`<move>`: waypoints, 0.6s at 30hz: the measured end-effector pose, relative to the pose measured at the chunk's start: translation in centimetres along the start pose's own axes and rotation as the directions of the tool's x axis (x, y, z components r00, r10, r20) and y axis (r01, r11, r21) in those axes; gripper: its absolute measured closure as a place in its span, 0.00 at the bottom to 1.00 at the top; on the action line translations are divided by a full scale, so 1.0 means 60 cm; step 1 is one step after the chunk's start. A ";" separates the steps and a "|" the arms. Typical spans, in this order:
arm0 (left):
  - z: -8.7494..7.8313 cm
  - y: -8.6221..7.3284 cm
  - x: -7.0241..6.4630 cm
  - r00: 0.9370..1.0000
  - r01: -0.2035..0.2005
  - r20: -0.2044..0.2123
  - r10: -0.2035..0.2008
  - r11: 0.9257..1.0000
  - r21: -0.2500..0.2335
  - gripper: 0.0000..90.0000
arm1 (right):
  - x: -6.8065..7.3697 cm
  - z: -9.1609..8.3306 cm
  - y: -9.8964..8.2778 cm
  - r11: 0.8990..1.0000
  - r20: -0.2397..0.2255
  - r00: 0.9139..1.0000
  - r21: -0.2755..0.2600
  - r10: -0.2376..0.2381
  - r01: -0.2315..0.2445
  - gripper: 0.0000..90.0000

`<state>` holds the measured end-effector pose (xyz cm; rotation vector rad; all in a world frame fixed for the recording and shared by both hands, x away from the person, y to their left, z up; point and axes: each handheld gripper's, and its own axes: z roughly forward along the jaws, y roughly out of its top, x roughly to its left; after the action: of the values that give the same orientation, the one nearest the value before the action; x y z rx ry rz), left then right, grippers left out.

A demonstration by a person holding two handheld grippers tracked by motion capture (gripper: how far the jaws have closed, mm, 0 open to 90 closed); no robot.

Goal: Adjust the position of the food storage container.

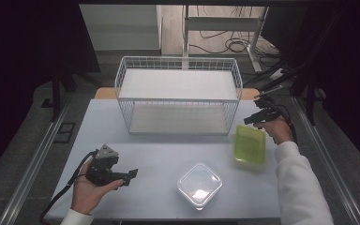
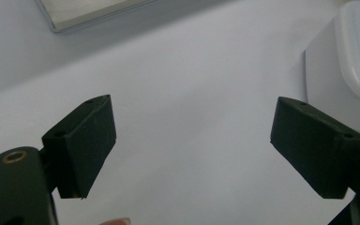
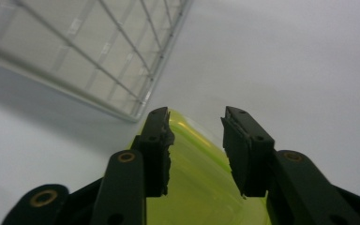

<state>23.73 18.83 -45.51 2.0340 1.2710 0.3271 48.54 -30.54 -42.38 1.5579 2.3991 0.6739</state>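
A lime-green lidded container lies at the table's right, just off the wire basket's front right corner. My right gripper reaches over its far edge. In the right gripper view the green container lies between and under the jaws; the left pad is beside its rim and the right pad stands clear, so my right gripper is open. My left gripper rests low at the front left in a hand, pointing right. Its jaws are wide open over bare table. A clear lidded container sits front centre and shows as a white box.
A white wire basket with a white liner stands at the back middle of the table; its corner is close to my right jaws. The grey table top ends at metal rails left and right. Cables trail on the floor behind.
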 end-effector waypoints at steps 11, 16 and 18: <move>0.004 -0.005 0.007 0.999 0.032 0.013 -0.032 0.999 0.010 0.16 | -0.033 0.033 0.004 0.996 0.048 0.997 0.061 -0.061 0.058 0.99; 0.004 -0.006 0.007 1.000 0.030 0.010 -0.030 0.999 0.012 0.16 | -0.040 0.040 -0.008 0.997 0.024 0.998 0.063 -0.053 0.052 0.99; 0.005 -0.006 0.007 0.999 0.029 0.012 -0.030 0.999 0.015 0.16 | -0.042 0.039 -0.010 0.996 0.024 0.998 0.072 -0.063 0.061 0.99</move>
<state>23.84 19.15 -46.03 2.0246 1.2984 0.2925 50.08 -32.38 -44.91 1.5016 2.4664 0.5590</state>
